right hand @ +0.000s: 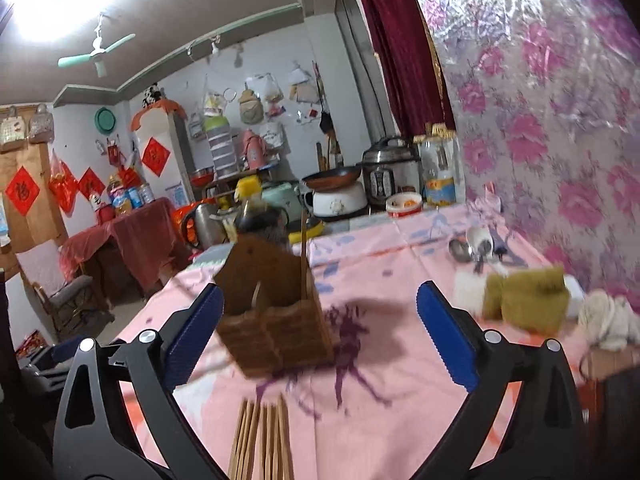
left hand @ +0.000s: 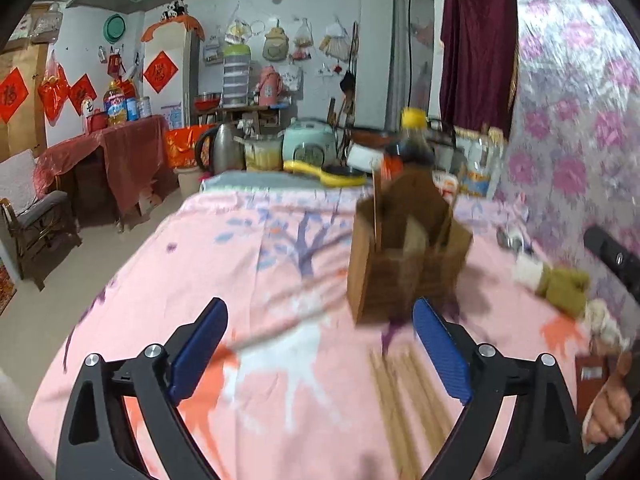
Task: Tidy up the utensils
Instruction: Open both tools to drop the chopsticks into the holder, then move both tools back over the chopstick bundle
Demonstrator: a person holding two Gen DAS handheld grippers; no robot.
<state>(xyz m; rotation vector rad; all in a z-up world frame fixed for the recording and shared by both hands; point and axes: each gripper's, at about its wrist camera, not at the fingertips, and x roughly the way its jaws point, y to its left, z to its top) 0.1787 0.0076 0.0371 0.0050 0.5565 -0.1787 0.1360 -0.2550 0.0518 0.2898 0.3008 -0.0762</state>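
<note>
Pink-clothed surface (right hand: 400, 420): holder (right hand: 272, 316) at centre has one chopstick (right hand: 304, 256) in; a chopsticks bundle (right hand: 260, 440) lies near, spoons (right hand: 472, 250) far right. Both tools, left (left hand: 320, 356) and right (right hand: 320, 336), gape wide, empty. Mostly undone.

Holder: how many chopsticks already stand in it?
1 visible. It stands upright in the holder, at the right of its rear compartment. The rest lie bundled on the cloth in front of the holder. Blur or the walls may hide others.

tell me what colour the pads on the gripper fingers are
Blue ribbed pads on black gripper arms, clearest in the right wrist view.
</note>
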